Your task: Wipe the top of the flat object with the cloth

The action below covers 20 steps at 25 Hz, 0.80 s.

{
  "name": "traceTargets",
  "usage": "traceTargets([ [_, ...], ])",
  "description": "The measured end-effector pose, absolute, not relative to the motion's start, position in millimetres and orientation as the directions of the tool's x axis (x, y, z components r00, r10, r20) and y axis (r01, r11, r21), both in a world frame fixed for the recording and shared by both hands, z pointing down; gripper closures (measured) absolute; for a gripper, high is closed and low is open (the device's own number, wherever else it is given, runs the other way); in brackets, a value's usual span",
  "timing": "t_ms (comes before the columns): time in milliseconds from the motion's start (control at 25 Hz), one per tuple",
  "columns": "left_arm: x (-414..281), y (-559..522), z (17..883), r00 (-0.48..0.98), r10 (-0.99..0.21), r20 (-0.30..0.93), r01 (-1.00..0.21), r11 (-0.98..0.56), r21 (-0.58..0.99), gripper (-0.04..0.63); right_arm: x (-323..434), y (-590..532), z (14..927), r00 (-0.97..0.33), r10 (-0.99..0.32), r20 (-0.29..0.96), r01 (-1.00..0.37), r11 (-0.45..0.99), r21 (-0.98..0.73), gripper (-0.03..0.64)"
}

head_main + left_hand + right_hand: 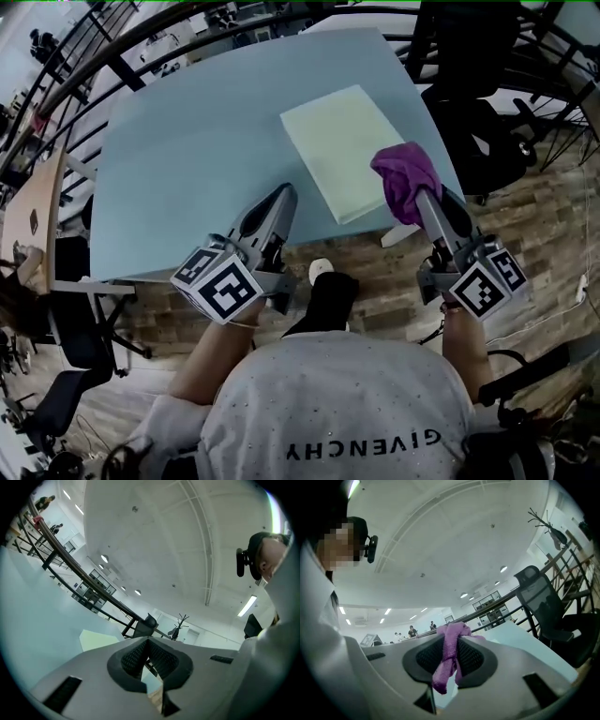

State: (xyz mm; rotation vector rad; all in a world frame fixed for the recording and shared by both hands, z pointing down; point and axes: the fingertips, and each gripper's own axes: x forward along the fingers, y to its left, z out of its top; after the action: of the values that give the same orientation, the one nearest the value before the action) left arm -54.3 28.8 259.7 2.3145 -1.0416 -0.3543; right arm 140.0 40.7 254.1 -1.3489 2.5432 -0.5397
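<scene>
A pale yellow-green flat pad [343,147] lies on the light blue table [187,159], towards its right side. My right gripper [424,199] is shut on a purple cloth [405,176], which bunches over the pad's near right edge. In the right gripper view the purple cloth [449,656] hangs pinched between the dark ribbed pads. My left gripper [285,194] is shut and holds nothing, hovering at the table's near edge just left of the pad. The left gripper view shows its pads [133,658] pressed together with a corner of the pad [96,639] beyond.
A black office chair [478,141] stands right of the table, and another chair [75,337] is at the lower left. A railing [84,56] runs behind the table. The person's foot [323,295] rests on the wooden floor under the near edge.
</scene>
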Motion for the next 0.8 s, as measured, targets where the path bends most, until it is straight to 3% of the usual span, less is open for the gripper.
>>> traceTargets([
  [440,-64.4,-112.0,263.2,0.614,-0.789,0.019,-0.647,-0.489,0.585,0.603,98.6,-106.7,258.1,-0.655,-0.754,0.045,-0.712,0.597,-0.369,0.543],
  [800,-93.0,-194.1,310.7,0.495,-0.846,0.198,-0.777,-0.328,0.537,0.588,49.8,-198.2,268.1,-0.738,-0.673,0.043,-0.639,0.677,-0.365,0.545],
])
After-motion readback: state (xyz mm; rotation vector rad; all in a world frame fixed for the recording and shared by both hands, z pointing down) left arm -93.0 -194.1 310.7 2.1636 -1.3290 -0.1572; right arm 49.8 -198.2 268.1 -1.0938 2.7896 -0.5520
